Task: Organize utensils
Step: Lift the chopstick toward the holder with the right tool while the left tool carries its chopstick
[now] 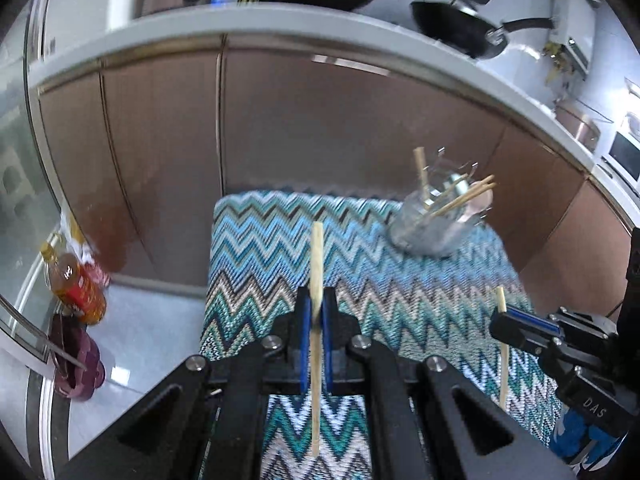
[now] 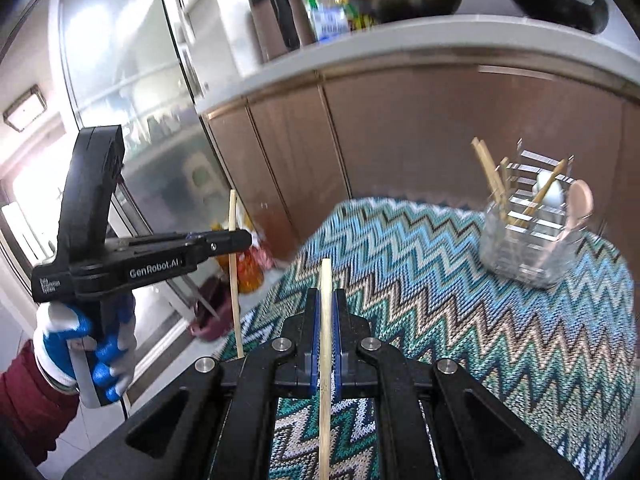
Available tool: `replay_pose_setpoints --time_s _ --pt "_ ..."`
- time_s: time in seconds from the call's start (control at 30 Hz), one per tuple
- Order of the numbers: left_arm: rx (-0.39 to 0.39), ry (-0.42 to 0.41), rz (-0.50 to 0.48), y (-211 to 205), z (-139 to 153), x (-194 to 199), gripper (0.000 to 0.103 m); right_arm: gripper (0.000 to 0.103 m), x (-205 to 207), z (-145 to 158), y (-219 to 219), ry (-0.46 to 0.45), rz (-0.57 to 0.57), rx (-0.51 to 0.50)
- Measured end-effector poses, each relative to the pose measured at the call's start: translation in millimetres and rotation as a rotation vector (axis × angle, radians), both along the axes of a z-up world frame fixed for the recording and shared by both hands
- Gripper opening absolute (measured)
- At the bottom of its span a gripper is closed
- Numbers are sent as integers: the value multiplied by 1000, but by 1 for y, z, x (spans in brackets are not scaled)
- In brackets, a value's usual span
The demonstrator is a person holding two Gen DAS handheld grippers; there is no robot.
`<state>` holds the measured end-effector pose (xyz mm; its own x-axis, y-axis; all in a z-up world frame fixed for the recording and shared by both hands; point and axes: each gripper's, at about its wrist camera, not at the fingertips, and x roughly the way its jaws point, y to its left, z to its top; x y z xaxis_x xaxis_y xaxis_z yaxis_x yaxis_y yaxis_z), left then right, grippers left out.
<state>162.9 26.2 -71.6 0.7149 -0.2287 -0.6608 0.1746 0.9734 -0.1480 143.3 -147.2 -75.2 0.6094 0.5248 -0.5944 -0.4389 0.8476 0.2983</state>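
My left gripper (image 1: 316,300) is shut on a wooden chopstick (image 1: 317,264) held upright above the zigzag cloth (image 1: 260,248). My right gripper (image 2: 327,300) is shut on another wooden chopstick (image 2: 326,280), also upright. A clear utensil holder (image 1: 432,220) with a wire rack stands at the cloth's far right, apart from both grippers; it holds several chopsticks and spoons, and also shows in the right wrist view (image 2: 532,236). The right gripper (image 1: 504,322) shows at the right of the left wrist view with its chopstick (image 1: 502,376). The left gripper (image 2: 236,240) shows at the left of the right wrist view.
The cloth covers a table in front of brown cabinets (image 1: 160,140) under a white counter (image 1: 280,24) with woks (image 1: 456,32) and bottles. On the floor to the left stand an oil bottle (image 1: 76,280) and a purple object (image 1: 78,364). A glass door (image 2: 120,80) is at left.
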Motion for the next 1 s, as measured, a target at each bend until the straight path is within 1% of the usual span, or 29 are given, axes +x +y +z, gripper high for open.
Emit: replay_pose_setpoints --time_s 0.1,0.2,0.33,0.47,0.73,1.0 --pt "7 -49 2 -12 13 -18 5 5 -19 14 -12 -48 -21 14" --pt "31 -108 0 -27 25 -37 5 5 -37 29 -23 -94 -44 18" --pt "50 -170 -16 -42 38 -56 5 5 -53 46 -40 -152 -81 26" --pt "57 -208 -33 -54 48 -66 5 5 -61 58 -52 -199 -109 26" --pt "92 -254 -60 -78 52 -66 5 5 -57 68 -72 -269 -155 40" --pt "111 -256 -89 -98 48 -48 5 5 -42 75 -85 -318 -187 32"
